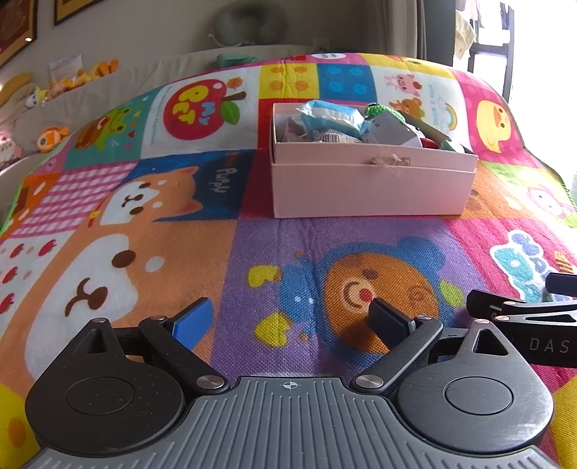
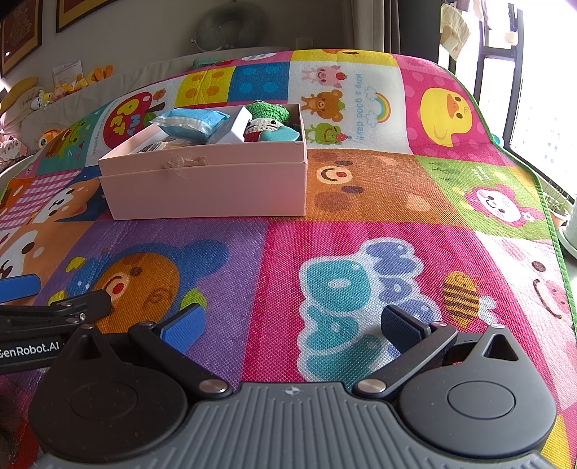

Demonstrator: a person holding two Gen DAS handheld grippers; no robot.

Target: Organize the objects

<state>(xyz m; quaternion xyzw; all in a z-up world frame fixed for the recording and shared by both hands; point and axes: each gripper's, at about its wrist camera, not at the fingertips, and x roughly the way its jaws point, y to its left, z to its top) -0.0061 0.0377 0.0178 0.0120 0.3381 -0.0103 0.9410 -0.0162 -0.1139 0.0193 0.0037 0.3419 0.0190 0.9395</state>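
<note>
A pink cardboard box [image 1: 371,187] [image 2: 205,191] stands on the colourful cartoon mat [image 1: 151,231] [image 2: 360,234]. It is packed with a blue wipes packet [image 1: 330,117] [image 2: 189,121], a grey-white carton [image 1: 391,131] [image 2: 232,126], a green crocheted toy [image 2: 268,108] and a teal item [image 2: 281,134]. My left gripper [image 1: 290,319] is open low over the mat, well in front of the box, nothing between its fingers. My right gripper [image 2: 294,326] is open too, empty, to the right of the left one. Each gripper's side shows at the other view's edge.
Plush toys [image 1: 54,137] [image 2: 47,93] line the beige cushion at the far left. A grey neck pillow [image 2: 230,29] hangs on the back wall. A window [image 2: 533,90] and potted plants [image 2: 562,209] lie past the mat's right edge.
</note>
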